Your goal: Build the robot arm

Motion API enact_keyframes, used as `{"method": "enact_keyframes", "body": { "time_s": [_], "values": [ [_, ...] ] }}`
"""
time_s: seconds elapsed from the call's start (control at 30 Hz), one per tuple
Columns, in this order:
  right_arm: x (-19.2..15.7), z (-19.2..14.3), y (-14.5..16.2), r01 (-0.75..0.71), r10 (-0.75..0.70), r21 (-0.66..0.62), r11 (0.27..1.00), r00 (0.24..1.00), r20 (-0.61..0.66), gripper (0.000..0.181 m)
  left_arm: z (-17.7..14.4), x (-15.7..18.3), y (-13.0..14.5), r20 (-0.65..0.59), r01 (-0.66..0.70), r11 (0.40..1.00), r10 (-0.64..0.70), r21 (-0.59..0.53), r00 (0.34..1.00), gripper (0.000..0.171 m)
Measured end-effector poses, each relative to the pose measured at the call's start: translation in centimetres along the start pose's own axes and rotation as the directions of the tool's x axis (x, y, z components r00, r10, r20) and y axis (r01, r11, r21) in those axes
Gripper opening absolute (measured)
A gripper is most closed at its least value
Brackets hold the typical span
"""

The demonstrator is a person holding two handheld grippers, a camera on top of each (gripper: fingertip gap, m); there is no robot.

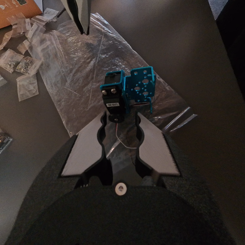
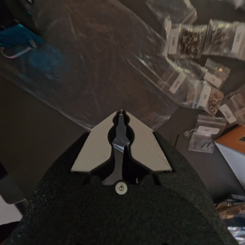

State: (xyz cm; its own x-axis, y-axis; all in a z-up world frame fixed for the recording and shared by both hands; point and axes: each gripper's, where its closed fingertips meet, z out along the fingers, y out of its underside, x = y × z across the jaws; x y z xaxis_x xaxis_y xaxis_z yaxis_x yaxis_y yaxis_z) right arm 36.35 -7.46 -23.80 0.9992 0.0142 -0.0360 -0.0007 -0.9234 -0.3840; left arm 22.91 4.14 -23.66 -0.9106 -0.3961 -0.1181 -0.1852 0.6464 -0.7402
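Note:
My left gripper (image 1: 121,116) is closed around the lower end of a black servo (image 1: 113,98) that sits in a blue metal bracket (image 1: 140,86) with many holes. It holds the assembly upright above a large clear plastic bag (image 1: 79,62), and a thin wire (image 1: 123,143) hangs between the fingers. My right gripper (image 2: 120,112) is shut, with a tiny metal screw (image 2: 121,112) pinched at its tips. Its shut tips also show at the top of the left wrist view (image 1: 84,31). The blue assembly is a blur at the upper left of the right wrist view (image 2: 17,37).
Several small clear bags of screws and nuts with white labels lie on the dark table (image 1: 25,63), also in the right wrist view (image 2: 190,41). An orange box stands beside them (image 1: 17,11) (image 2: 230,135). The large plastic bag spreads across the middle (image 2: 106,59).

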Motion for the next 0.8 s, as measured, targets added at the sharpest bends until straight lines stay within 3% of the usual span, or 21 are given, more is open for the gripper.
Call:
{"method": "enact_keyframes", "body": {
  "time_s": [0.1,0.27,0.43,0.6,0.8],
  "values": [
    [-1.7,-0.9,-3.2,0.068,-0.075,0.153,0.986,0.996,0.041,0.006,-1.3,0.2,-0.5,0.003,0.066,0.997,-0.066,0.041,0.998,0.045],
    [-7.9,-1.6,-9.5,0.167,-0.278,0.469,0.867,0.944,0.179,0.005,-3.6,0.8,-3.2,-0.05,0.274,0.933,-0.27,0.232,0.962,0.05],
    [-10.0,-0.4,-10.8,0.226,-0.359,0.532,0.816,0.919,0.162,0.005,-3.8,0.7,-5.2,-0.027,0.378,0.855,-0.395,0.356,0.918,0.056],
    [-11.0,0.0,-11.3,0.232,-0.381,0.575,0.785,0.912,0.153,0.005,-2.6,0.2,-5.7,0.017,0.446,0.798,-0.494,0.406,0.869,0.059],
    [-11.5,0.2,-11.7,0.238,-0.393,0.598,0.766,0.909,0.141,0.005,-2.0,0.3,-5.3,0.093,0.452,0.812,-0.516,0.369,0.852,0.062]
  ]
}}
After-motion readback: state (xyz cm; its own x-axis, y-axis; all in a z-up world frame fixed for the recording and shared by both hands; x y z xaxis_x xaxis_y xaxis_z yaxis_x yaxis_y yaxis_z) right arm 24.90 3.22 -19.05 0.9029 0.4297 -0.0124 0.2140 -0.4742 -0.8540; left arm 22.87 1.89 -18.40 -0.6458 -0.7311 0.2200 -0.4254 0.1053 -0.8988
